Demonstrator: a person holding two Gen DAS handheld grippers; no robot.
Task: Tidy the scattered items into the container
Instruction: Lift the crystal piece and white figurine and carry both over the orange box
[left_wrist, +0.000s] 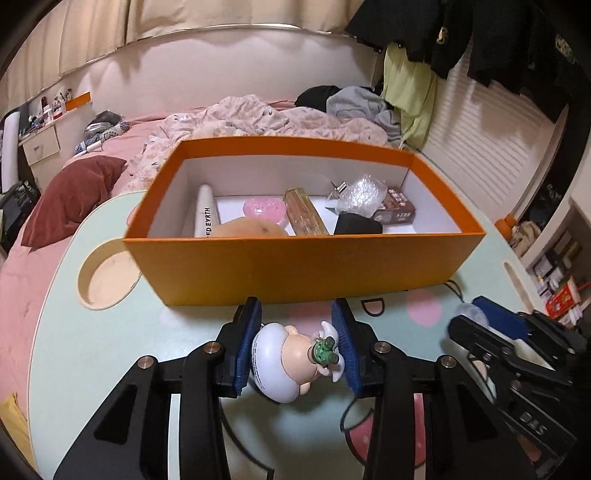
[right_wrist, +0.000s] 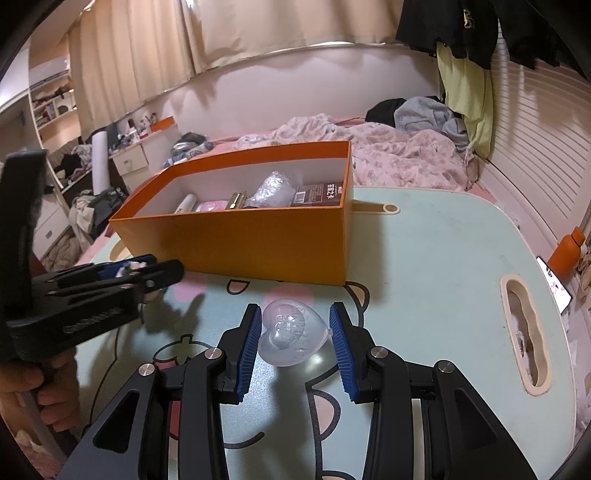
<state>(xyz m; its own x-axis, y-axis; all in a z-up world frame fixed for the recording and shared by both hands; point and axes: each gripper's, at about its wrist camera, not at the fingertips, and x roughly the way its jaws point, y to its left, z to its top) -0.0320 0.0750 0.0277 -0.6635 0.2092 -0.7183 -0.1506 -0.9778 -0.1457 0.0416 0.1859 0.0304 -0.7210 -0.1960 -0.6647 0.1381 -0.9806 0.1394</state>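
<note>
My left gripper (left_wrist: 297, 347) has its blue pads pressed against a small white and peach figurine (left_wrist: 286, 360), one pad on its rounded white back and the other on its winged front, so I am grasping it just above the pale green table (left_wrist: 110, 339). My right gripper (right_wrist: 295, 338) is clamped on a clear heart-shaped case (right_wrist: 288, 336), both pads touching its sides, low over the cartoon print on the table. The orange box (left_wrist: 295, 266) stands just beyond both grippers, open at the top. Inside it I see a white tube (left_wrist: 206, 214), a pink round dish (left_wrist: 264, 206), an amber bottle (left_wrist: 303, 214), a crumpled clear wrapper (left_wrist: 360, 195) and a dark printed carton (left_wrist: 395, 210).
</note>
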